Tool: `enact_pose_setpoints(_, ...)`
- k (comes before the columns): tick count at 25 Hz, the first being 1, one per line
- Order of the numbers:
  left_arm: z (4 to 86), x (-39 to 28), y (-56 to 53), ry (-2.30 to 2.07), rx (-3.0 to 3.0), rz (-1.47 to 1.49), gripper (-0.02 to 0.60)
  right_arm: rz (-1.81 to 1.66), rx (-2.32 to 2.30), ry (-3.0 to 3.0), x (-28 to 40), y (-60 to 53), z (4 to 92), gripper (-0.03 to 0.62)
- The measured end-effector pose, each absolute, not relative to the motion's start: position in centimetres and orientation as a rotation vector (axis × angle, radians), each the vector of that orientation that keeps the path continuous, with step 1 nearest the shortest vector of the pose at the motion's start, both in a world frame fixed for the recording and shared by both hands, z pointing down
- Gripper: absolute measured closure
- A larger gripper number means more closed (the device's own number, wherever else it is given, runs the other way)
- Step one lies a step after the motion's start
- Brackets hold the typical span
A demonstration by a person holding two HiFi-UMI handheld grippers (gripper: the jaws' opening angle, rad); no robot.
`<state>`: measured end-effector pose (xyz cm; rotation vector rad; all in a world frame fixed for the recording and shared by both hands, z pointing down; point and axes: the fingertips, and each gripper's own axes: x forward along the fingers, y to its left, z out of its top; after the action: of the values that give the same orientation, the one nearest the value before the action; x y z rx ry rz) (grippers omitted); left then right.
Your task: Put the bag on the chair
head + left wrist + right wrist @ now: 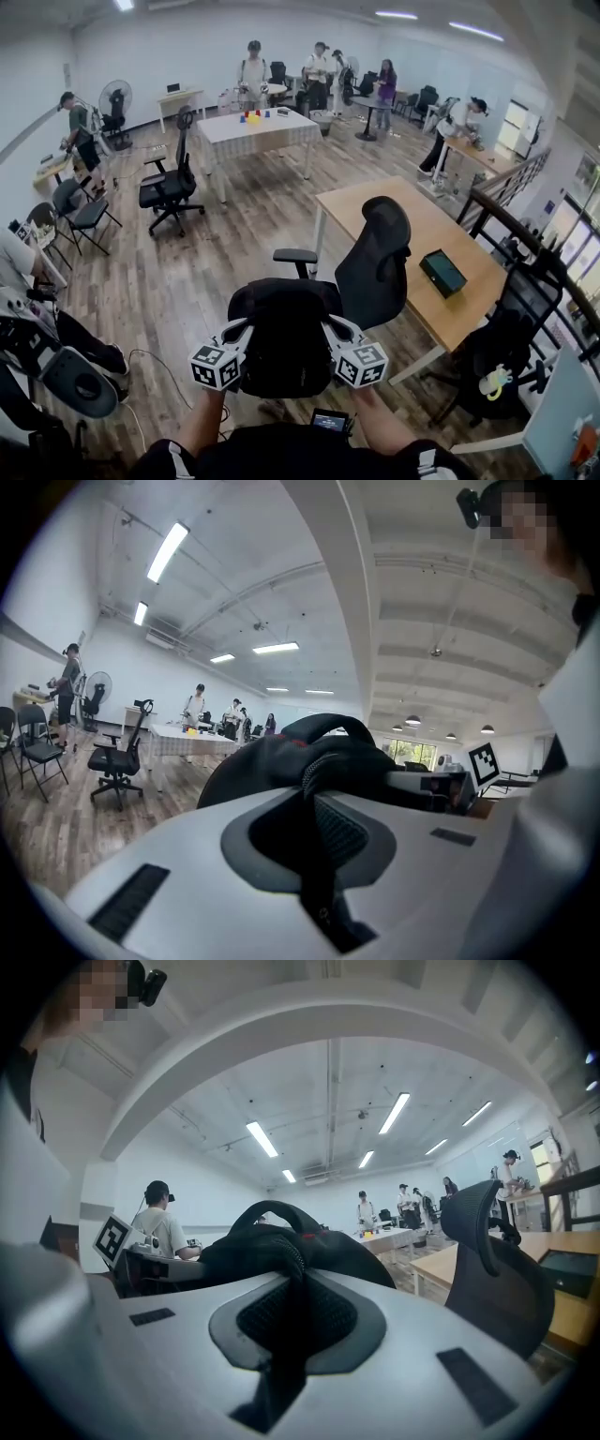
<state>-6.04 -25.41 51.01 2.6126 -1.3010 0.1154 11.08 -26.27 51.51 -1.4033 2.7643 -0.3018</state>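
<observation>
A black bag (286, 337) hangs between my two grippers, just in front of a black office chair (375, 262) whose seat it hides. My left gripper (236, 339) holds the bag's left side and my right gripper (339, 339) its right side. In the left gripper view the left gripper (314, 808) is shut on a black strap of the bag (281, 761). In the right gripper view the right gripper (291, 1307) is shut on the bag's fabric (272, 1241), with the chair's backrest (487, 1260) to the right.
A wooden desk (412, 225) with a dark flat box (442, 272) stands right of the chair. Another black chair (511, 337) sits beyond it. A rolling chair (169, 183) and a white table (258, 131) stand farther back, with several people around the room.
</observation>
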Motion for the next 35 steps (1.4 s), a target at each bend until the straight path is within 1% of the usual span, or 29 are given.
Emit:
enact_pose_setpoints(8,51.7,-4.4,-31.3,-1.260,2.632,0.127,0.560,-0.308,-1.438,2.734,12.8,-32.0,52.2,0.562)
enact_pose_setpoints(23,53.3,-3.3,-48.8,-1.123,2.711,0.151,0.560,-0.305,-1.509,2.768,13.6,-48.5,54.1,0.562)
enact_pose_setpoints(27,55.3,-3.0,-52.4,-1.069,2.688,0.178,0.560,-0.375,-1.548,2.772,13.8,-51.9,56.1,0.562)
enact_pose_setpoints(35,61.9,-2.0,-56.8,-1.032,2.559,0.255,0.559,-0.564,-1.595,2.798,14.8,-56.3,62.4,0.562)
